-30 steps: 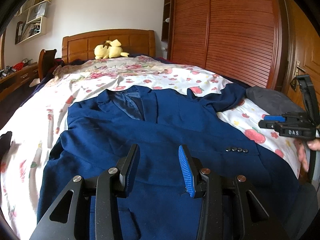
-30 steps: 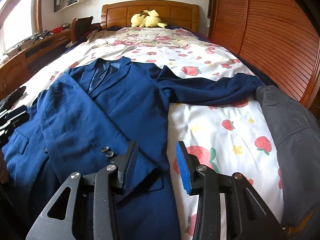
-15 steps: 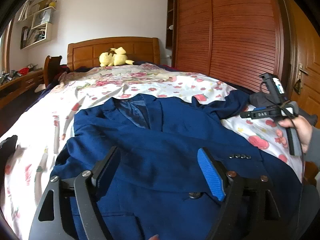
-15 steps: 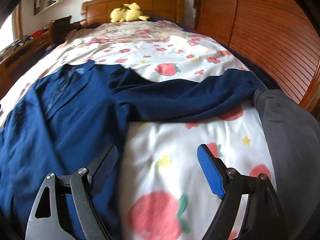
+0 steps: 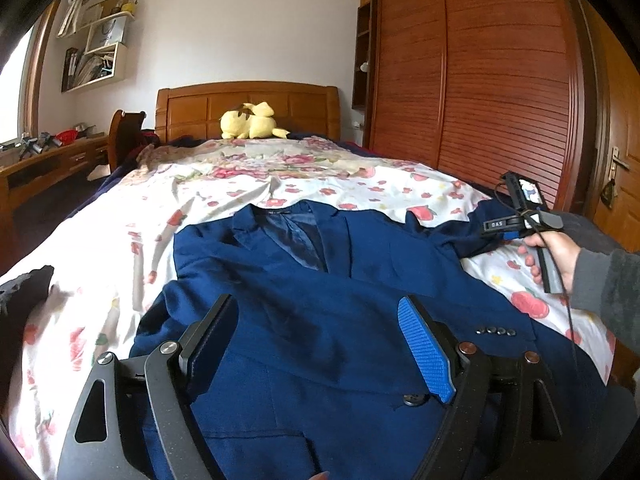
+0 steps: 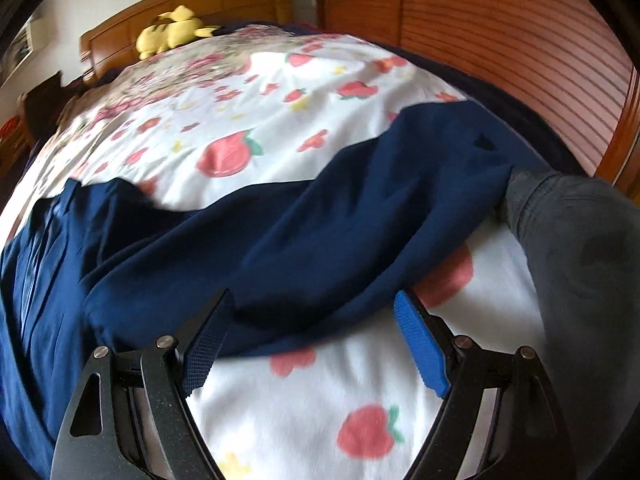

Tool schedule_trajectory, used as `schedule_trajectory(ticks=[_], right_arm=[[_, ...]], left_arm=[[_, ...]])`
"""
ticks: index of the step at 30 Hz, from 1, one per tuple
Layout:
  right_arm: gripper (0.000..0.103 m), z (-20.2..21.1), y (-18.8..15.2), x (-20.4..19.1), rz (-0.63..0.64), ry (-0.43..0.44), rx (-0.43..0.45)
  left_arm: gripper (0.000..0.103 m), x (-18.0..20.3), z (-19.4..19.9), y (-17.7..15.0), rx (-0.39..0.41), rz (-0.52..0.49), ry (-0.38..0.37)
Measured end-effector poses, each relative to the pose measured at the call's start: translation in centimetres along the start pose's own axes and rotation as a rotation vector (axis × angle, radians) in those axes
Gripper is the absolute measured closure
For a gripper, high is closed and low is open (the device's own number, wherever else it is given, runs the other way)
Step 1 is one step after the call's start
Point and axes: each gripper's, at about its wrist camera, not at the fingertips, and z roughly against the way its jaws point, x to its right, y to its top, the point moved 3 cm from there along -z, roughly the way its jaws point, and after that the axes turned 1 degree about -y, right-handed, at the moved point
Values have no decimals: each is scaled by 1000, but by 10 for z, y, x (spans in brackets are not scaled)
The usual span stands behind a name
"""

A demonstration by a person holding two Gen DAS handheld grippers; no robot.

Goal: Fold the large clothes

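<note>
A dark blue suit jacket (image 5: 328, 312) lies front up on the bed, collar toward the headboard. One sleeve (image 6: 320, 232) stretches out to the right across the bedspread. My left gripper (image 5: 320, 344) is open and empty, just above the jacket's lower front. My right gripper (image 6: 316, 340) is open and empty, low over the sleeve's near edge. It also shows in the left wrist view (image 5: 520, 220), held in a hand above the sleeve's end.
The bed has a white strawberry-print spread (image 6: 256, 128) and a wooden headboard (image 5: 248, 108) with a yellow plush toy (image 5: 252, 120). A grey garment (image 6: 580, 248) lies at the bed's right edge by the sleeve cuff. A wooden wardrobe (image 5: 480, 80) stands on the right, a desk (image 5: 48, 160) on the left.
Both grippers opened wide. My right gripper moved forward and right, down to the outstretched sleeve. My left gripper tilted up a little over the jacket front.
</note>
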Motion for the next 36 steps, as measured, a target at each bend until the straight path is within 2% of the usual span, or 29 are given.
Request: schedule_trajectory(ticks=[5, 8, 9, 10, 11, 12, 13, 14, 21, 27, 29, 31, 36], right_arm=[[21, -21, 4, 13, -84, -28, -43], [32, -24, 7, 13, -90, -45, -39], [42, -25, 9, 11, -81, -51, -40], [57, -26, 10, 9, -70, -57, -42], [67, -26, 12, 7, -58, -55, -42], [80, -25, 14, 4, -43, -50, -41], [90, -22, 15, 1, -22, -50, -35], [93, -17, 18, -3, -1, -49, -18], [94, 45, 31, -43, 150, 26, 114], [94, 125, 0, -115, 366, 225, 220], [94, 143, -23, -137, 414, 298, 219], [94, 144, -44, -154, 468, 332, 195], [93, 130, -79, -175, 540, 299, 119]], left_arm=[[19, -3, -3, -3, -5, 4, -2], [19, -5, -6, -3, -23, 7, -1], [19, -5, -7, -3, -25, 7, 0], [19, -4, -7, -3, -27, 6, -1], [19, -5, -7, -1, -28, 5, -1], [19, -4, -7, -1, -27, 3, -1], [19, -4, -6, 0, -27, 1, -1], [19, -4, -6, 0, -28, 0, -1], [19, -5, -7, -1, -35, -4, -8], [19, -6, -7, -1, -37, -4, -7], [19, -6, -7, -2, -38, -5, -6], [19, -6, -7, -3, -37, -4, -12], [19, -7, -8, -3, -41, 0, -17]])
